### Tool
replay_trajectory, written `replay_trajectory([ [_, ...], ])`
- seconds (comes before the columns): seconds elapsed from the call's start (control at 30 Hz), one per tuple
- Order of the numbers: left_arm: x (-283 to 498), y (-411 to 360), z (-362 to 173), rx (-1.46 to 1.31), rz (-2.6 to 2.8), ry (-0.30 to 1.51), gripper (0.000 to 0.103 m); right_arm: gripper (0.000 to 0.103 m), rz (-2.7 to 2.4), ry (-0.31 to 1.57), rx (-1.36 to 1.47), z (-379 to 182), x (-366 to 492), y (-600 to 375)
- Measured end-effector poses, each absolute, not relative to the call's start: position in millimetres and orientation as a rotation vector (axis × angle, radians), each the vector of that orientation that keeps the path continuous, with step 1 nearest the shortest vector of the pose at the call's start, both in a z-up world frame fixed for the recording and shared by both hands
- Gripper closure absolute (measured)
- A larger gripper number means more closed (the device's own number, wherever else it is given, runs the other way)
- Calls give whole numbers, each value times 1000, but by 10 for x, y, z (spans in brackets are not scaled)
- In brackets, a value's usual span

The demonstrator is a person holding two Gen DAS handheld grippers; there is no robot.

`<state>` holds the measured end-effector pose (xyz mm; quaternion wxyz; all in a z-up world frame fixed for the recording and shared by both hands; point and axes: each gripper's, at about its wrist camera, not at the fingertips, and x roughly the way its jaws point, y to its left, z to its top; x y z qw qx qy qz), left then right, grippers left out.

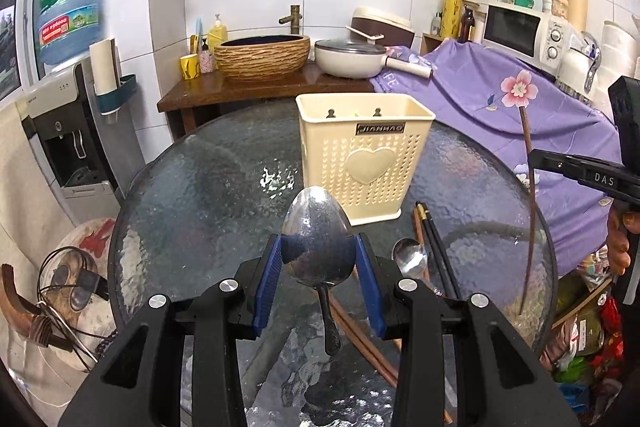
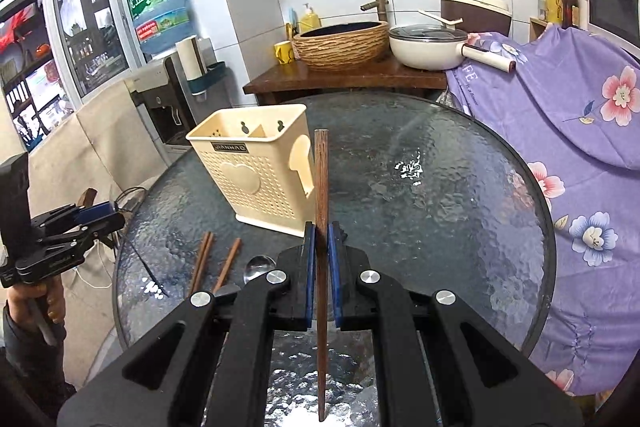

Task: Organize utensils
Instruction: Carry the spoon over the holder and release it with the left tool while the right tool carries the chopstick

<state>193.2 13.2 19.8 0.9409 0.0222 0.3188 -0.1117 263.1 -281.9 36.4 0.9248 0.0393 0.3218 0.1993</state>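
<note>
One spoon (image 1: 318, 235) sits clamped in left fingers (image 1: 267, 291), one chopstick (image 2: 321, 187) in right fingers (image 2: 308, 267); one holder (image 1: 366, 155) stands behind.

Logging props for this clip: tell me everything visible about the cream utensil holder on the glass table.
The utensil holder is a cream plastic box, standing upright on the round glass table. Its front is perforated, with a raised heart and a dark nameplate above. Two keyhole slots pierce the back wall, and a divider splits the open top into compartments, which look empty. In the right wrist view, its side has a cutout. Neither gripper touches it.
</note>
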Motion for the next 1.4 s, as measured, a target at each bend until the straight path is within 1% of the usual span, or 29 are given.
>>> replay_trajectory([
  [0.27,2019,117,326,12,-258,626,66,96,424,629,68,548,2584,-2790],
  [0.47,2145,67,516,-10,-279,583,66,96,448,577,46,826,2613,-2714],
  [0.6,2302,73,783,-63,-300,535,66,96,482,509,69,1172,2695,-2664],
  [0.83,2683,27,1402,-139,-286,402,66,96,508,259,155,2039,2914,-2543],
  [0.93,2888,8,1543,-160,-257,358,66,96,480,213,153,2191,3122,-2408],
  [1.07,3153,-69,1459,-148,-191,344,66,96,435,218,154,2065,3405,-2229],
  [1.4,3306,-100,771,-96,-155,452,66,96,405,344,122,1206,3676,-2003],
])
